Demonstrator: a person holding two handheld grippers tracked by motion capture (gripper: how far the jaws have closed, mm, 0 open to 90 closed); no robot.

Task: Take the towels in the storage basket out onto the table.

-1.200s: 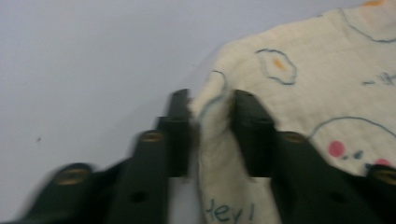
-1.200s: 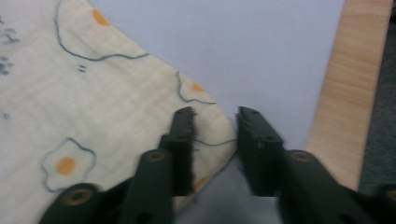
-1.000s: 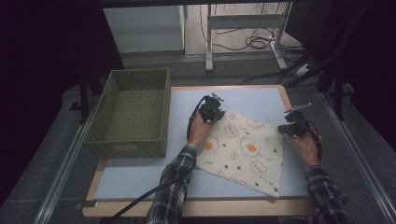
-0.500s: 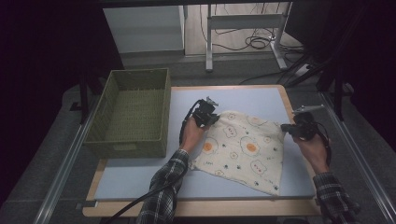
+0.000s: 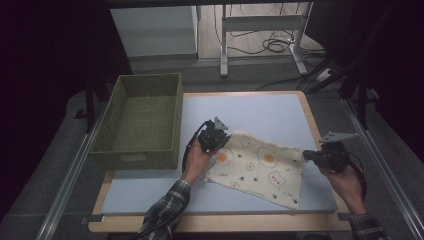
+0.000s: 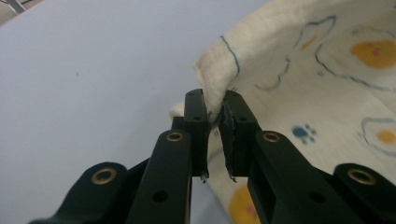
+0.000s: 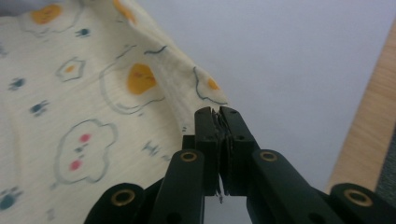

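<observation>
A green woven basket (image 5: 140, 122) sits at the left edge of the pale blue table (image 5: 260, 112)

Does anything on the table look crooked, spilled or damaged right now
Nothing spilled or damaged. The cloth lies askew on the table, its two corners pinched by the left gripper and right gripper.

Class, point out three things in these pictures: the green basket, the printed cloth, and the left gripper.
green basket (image 5: 134, 159), high view, on its near wall.
printed cloth (image 5: 265, 170), high view, on its flat middle.
left gripper (image 6: 215, 116), left gripper view, midway between its fingertips, pinching the cloth's corner.
</observation>
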